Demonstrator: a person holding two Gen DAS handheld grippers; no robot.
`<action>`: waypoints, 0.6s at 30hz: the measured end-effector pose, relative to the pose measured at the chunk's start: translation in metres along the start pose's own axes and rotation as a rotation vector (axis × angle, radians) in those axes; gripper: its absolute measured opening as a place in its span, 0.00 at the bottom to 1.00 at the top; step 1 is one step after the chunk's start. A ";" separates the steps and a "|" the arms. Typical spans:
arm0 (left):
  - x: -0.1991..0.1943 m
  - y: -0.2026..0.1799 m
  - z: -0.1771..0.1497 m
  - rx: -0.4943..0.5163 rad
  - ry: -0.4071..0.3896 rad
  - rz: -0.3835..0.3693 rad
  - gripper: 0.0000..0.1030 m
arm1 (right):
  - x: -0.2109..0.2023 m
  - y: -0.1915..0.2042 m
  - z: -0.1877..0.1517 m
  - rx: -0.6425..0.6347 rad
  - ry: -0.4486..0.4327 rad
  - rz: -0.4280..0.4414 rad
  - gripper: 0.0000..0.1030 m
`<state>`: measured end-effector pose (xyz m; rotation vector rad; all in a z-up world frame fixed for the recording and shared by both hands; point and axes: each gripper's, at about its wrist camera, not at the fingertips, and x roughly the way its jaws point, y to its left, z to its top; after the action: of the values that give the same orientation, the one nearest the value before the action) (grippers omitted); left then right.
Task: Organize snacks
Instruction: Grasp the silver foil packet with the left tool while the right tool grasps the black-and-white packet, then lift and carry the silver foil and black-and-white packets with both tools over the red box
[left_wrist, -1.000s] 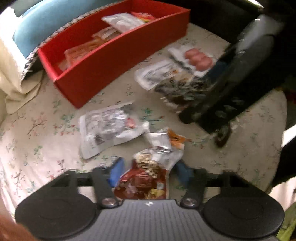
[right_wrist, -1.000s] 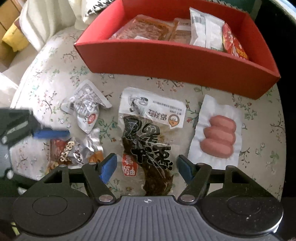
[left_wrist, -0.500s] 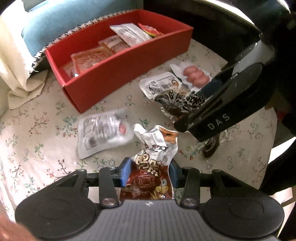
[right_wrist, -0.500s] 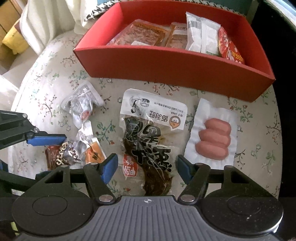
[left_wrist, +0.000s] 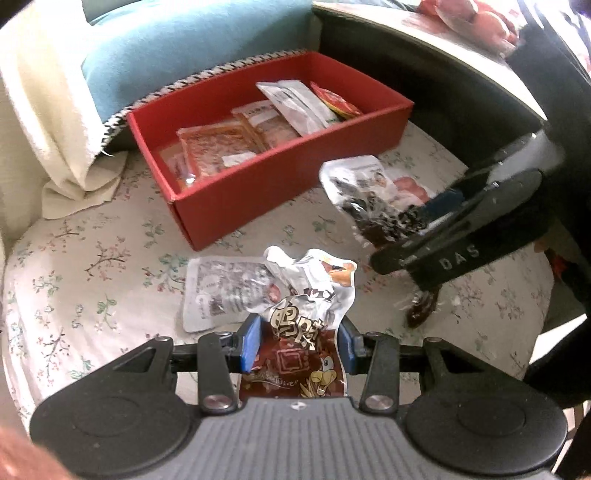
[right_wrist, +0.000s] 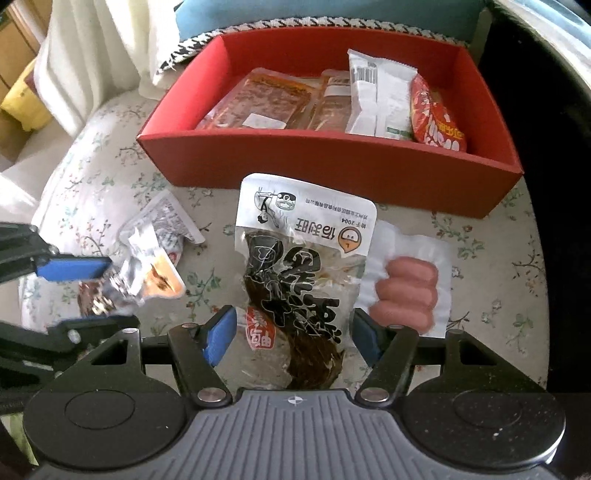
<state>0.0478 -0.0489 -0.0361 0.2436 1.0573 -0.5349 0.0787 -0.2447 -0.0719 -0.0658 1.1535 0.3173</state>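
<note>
Lifted since a second ago, the crumpled brown-and-silver snack packet (left_wrist: 306, 332) hangs clamped between the blue pads of the left gripper (left_wrist: 299, 341), clear of the floral cloth (left_wrist: 92, 280). Alongside, the dark vacuum-packed snack pouch (right_wrist: 299, 266) has also come up, pinched at its lower end in the right gripper (right_wrist: 293, 334). Below lie a silver packet (left_wrist: 221, 288) and a white sausage pack (right_wrist: 406, 284). Beyond them sits the red box (right_wrist: 332, 162), already holding several packets.

Each black tool (left_wrist: 299, 341) has blue pads (right_wrist: 221, 334) and silver screws (left_wrist: 217, 400).
</note>
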 end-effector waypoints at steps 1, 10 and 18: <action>0.000 0.001 0.001 -0.004 -0.002 0.010 0.36 | 0.003 0.001 -0.001 -0.003 0.007 -0.001 0.71; 0.006 -0.003 0.003 0.012 0.013 0.053 0.36 | 0.032 0.018 0.003 -0.075 0.069 -0.051 0.80; 0.010 -0.002 0.001 0.017 0.032 0.086 0.36 | 0.027 0.018 -0.003 -0.091 0.051 -0.060 0.74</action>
<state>0.0513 -0.0537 -0.0449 0.3121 1.0690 -0.4635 0.0807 -0.2224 -0.0953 -0.1892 1.1853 0.3168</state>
